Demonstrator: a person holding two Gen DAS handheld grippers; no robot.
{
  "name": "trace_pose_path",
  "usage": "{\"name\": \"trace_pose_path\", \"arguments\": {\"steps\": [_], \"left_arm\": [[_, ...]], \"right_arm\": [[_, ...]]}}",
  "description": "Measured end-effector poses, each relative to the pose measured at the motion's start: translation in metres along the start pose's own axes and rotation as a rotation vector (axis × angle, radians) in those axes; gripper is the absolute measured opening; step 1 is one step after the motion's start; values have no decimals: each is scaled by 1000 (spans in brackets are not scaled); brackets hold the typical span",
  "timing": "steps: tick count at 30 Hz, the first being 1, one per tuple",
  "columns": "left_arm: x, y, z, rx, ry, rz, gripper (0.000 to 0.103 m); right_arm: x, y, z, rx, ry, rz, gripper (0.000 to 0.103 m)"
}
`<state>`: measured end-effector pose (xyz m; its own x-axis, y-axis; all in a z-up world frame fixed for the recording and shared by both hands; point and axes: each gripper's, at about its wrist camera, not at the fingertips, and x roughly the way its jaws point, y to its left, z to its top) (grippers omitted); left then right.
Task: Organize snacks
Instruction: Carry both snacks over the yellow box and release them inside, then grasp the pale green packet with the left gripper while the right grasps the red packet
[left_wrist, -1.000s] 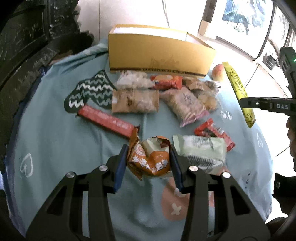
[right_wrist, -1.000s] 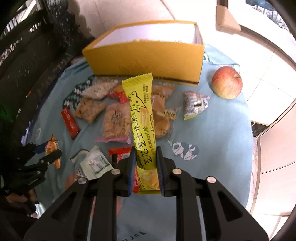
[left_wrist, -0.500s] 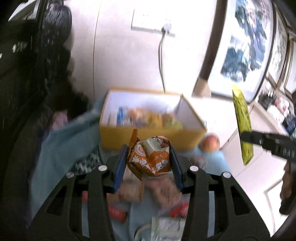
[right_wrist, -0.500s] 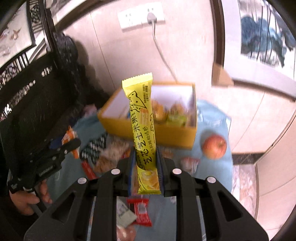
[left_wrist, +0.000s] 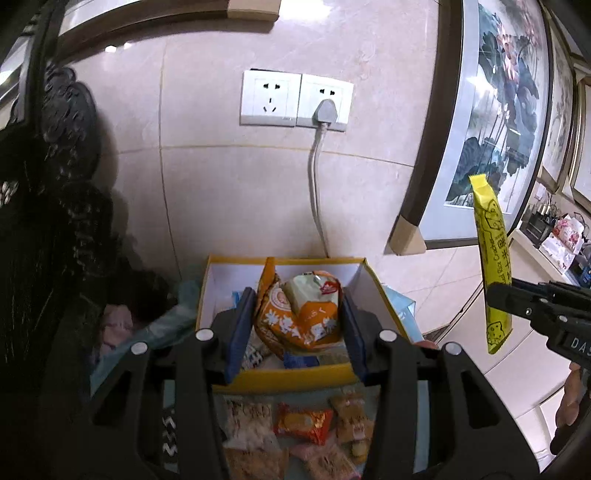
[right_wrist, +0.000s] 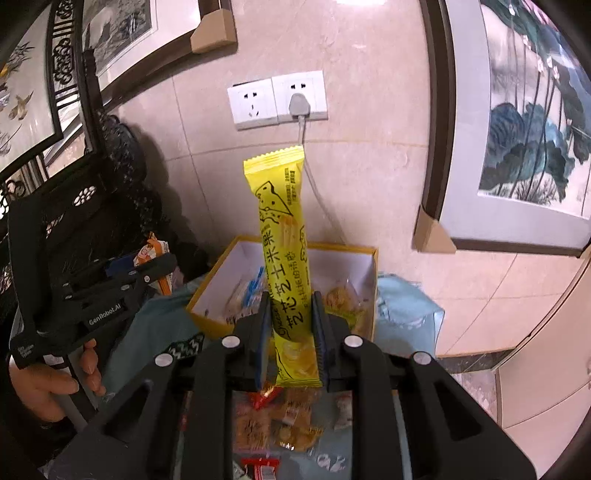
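Left gripper (left_wrist: 297, 325): black plastic arms, blue pads, closed on a crinkly orange snack bag (left_wrist: 299, 314). Shiny foil, puffy and lumpy, with white flower shapes and a pale green patch near the top. Held up in the air in front of the open yellow box (left_wrist: 284, 374), one pad pressing on each side. Writing on the bag too small to read.

Right gripper (right_wrist: 291, 341): same black arms and blue pads, squeezed tight on a long yellow snack stick (right_wrist: 282, 258). Smooth, shiny wrapper, thin and flat, zigzag edge at the top. Long side standing almost straight up, top end toward the wall, bottom end pinched between the pads. Drawing of holey cheese near the top, big dark Chinese letters down the middle, and "Cheese" by the pads. Also up in the air, in front of the box.

Yellow box: cardboard, white inside, open on top, small wrapped snacks lying in it. Standing on a soft blue cloth (right_wrist: 402, 299) near the tiled wall.

More snacks (left_wrist: 303, 424) in clear and orange wrappers lying on the cloth below the grippers.

"GenRobot.AI" in white on the left gripper's side, seen from the right camera.

White wall socket (left_wrist: 295, 99) with a grey plug (left_wrist: 325, 110) and cord.
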<state>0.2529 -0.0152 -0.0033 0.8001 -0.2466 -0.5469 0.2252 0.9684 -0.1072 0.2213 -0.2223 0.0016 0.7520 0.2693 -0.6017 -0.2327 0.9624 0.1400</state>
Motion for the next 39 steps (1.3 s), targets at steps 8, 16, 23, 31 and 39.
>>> {"name": "trace_pose_path", "arguments": {"steps": [8,16,23,31,39], "left_arm": [[36,1,26,47,-5,20,46],[78,21,31,18,18,148,97],[62,40,1,-38,41,143,97],[30,39,-62,-51,96,156,97],[6,47,-147,-86,209,172,97]], "right_arm": [[39,3,32,-23,-1,-19,21],[85,-13,45,18,26,-73,55],[69,-39,10,85,57,-78,55],[49,-46,-54,132,144,-89,56],[37,-18,-144,103,274,-53,56]]}}
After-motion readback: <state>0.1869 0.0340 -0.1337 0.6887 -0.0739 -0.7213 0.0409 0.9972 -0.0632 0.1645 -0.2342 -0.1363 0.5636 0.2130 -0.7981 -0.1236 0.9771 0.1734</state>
